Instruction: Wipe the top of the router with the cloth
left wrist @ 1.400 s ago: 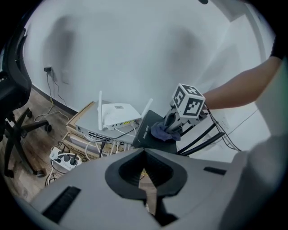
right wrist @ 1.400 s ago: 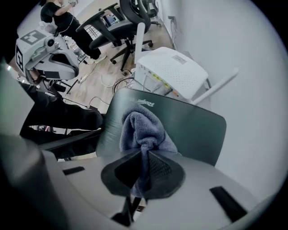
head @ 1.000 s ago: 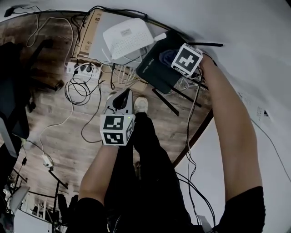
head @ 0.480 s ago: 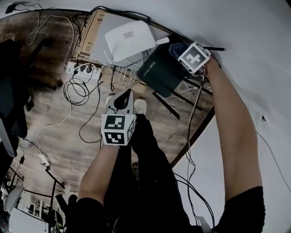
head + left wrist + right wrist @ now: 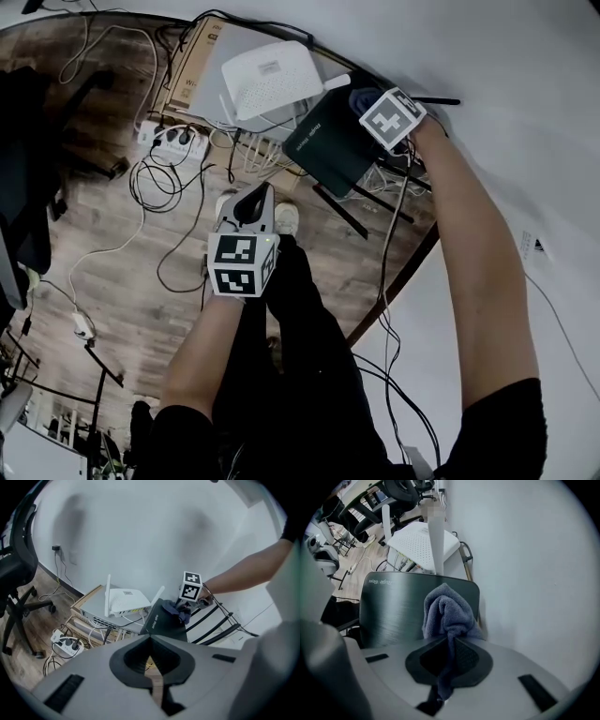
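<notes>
A black flat router [image 5: 323, 145] with thin black antennas stands by the white wall. My right gripper [image 5: 364, 101] is shut on a blue-grey cloth [image 5: 447, 609], whose bunched end rests on the router's glossy top [image 5: 393, 606] near its wall-side edge. From the left gripper view, the cloth [image 5: 180, 613] sits under the marker cube on the router [image 5: 164, 623]. My left gripper [image 5: 251, 202] hangs apart over the floor, jaws shut with nothing between them [image 5: 152, 651].
A white router [image 5: 267, 75] lies on a grey box over a cardboard carton just left of the black one. A white power strip [image 5: 173, 141] and loose cables lie on the wooden floor. An office chair [image 5: 18, 573] stands at the left.
My right gripper slid the cloth along the router's top toward the wall-side end. The left gripper stayed where it was.
</notes>
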### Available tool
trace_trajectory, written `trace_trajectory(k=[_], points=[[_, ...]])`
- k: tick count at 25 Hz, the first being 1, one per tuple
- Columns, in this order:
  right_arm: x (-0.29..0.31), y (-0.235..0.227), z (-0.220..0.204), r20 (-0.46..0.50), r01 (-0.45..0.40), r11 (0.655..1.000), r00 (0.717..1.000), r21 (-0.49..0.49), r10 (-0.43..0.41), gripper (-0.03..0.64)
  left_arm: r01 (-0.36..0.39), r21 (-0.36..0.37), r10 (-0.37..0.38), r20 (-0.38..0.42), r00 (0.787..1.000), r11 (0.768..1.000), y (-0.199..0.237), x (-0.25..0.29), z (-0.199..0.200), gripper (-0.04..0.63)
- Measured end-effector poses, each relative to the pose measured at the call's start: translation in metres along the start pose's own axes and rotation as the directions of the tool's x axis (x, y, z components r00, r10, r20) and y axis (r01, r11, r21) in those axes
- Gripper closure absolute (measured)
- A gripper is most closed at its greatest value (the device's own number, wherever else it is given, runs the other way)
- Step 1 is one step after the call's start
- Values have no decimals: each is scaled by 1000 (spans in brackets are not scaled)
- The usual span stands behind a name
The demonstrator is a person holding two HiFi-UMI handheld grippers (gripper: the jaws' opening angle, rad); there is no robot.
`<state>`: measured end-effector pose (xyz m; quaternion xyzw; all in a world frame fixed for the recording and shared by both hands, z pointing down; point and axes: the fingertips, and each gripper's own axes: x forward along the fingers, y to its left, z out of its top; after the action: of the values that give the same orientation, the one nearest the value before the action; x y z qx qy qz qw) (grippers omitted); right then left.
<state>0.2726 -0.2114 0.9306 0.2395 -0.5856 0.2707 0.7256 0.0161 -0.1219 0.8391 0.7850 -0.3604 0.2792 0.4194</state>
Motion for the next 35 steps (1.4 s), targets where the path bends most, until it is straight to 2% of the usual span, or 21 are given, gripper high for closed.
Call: trace_trajectory(k=[6,9,12,14,17,21,23,25,29,31,35], points=[[-5,26,1,9,-67,998,998,-6,67,612,2,-8,-2,4,1000,1000,-11,-8,-11,601],[-6,49,0,26,-125,992,992,-16,126,612,2,7,-2,8,1000,1000,-18,-17,-11,601],[-13,64,-11,36,-133,991,990,6,133,612,-7,36,6,22,1000,999,-21,-31,-4,601],[-21,76,-6,95,-112,993,989,-31,115,612,-27,40,26,34,999,999,-19,-44,1,601],[-57,81,5,181,-26,995,982,-96,43,612,-53,47,51,47,998,997,-22,-69,11,601],[-129,85,16,306,42,996,952,-75,-17,612,-84,30,81,91,993,996,-42,-114,38,601],[-169,88,20,382,63,997,923,-34,-45,612,-97,16,94,131,987,995,-55,-141,59,601],[-209,89,25,459,70,996,884,50,-86,612,-109,2,107,163,981,994,-69,-168,81,601],[-286,101,24,593,16,977,793,213,-142,612,-120,-6,118,226,967,993,-107,-227,120,601],[-330,107,24,665,-18,962,726,274,-176,612,-133,7,126,265,956,991,-122,-260,143,601],[-414,118,17,782,-85,925,566,370,-261,612,-178,34,155,354,922,984,-139,-322,187,601]])
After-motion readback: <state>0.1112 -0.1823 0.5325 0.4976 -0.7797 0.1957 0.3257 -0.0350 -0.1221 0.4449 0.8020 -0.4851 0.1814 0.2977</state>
